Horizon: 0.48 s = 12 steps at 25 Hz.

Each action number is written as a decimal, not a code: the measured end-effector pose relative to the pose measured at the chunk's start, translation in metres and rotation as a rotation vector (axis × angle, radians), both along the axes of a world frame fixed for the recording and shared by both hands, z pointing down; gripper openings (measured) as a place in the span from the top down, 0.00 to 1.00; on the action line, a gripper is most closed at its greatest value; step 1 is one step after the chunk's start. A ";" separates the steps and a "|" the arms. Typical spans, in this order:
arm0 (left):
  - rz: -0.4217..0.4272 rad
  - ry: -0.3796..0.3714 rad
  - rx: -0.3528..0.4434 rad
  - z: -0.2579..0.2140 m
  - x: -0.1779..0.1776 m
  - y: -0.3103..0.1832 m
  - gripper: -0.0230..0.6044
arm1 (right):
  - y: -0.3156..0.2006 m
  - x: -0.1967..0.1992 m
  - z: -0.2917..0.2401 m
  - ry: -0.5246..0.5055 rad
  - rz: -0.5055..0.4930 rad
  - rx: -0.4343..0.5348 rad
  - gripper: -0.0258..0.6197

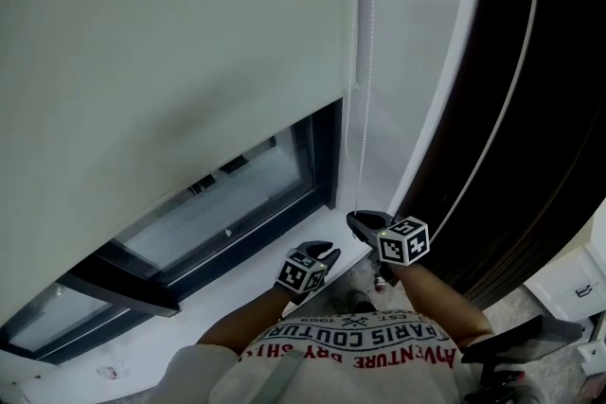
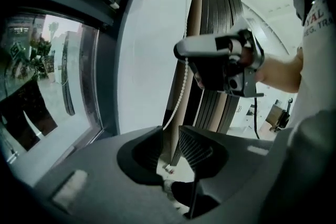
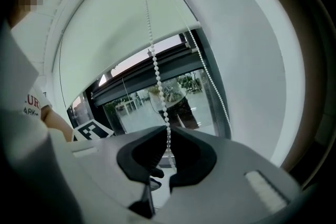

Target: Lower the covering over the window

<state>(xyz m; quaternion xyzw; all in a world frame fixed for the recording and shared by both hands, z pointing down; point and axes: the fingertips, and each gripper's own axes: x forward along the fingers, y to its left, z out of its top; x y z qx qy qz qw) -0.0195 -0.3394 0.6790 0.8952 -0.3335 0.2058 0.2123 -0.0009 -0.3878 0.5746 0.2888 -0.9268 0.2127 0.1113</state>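
White fabric roller blind (image 1: 170, 43) covers the upper window; its lower edge leaves a strip of dark-framed glass pane (image 1: 218, 213) bare above the white sill (image 1: 260, 274). Print on the person's white shirt (image 1: 350, 345) reads "PARIS" and "AVENTURE", upside down in the head view. The white bead chain (image 3: 156, 73) hangs at the blind's right edge. The right tool (image 3: 169, 128) is pressed together, pinching the white bead chain. The left tool (image 2: 170, 128) is spread just below it, the chain running down to its gap.
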 end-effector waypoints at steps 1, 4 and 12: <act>-0.003 0.034 0.005 -0.010 -0.002 0.001 0.80 | 0.002 0.000 -0.002 -0.002 0.006 -0.004 0.92; -0.009 0.142 0.015 -0.043 -0.003 0.001 0.80 | 0.005 0.004 -0.006 0.018 0.023 0.008 0.92; 0.020 0.198 0.155 -0.130 0.000 0.002 0.89 | 0.015 0.016 -0.031 0.015 0.036 0.074 0.70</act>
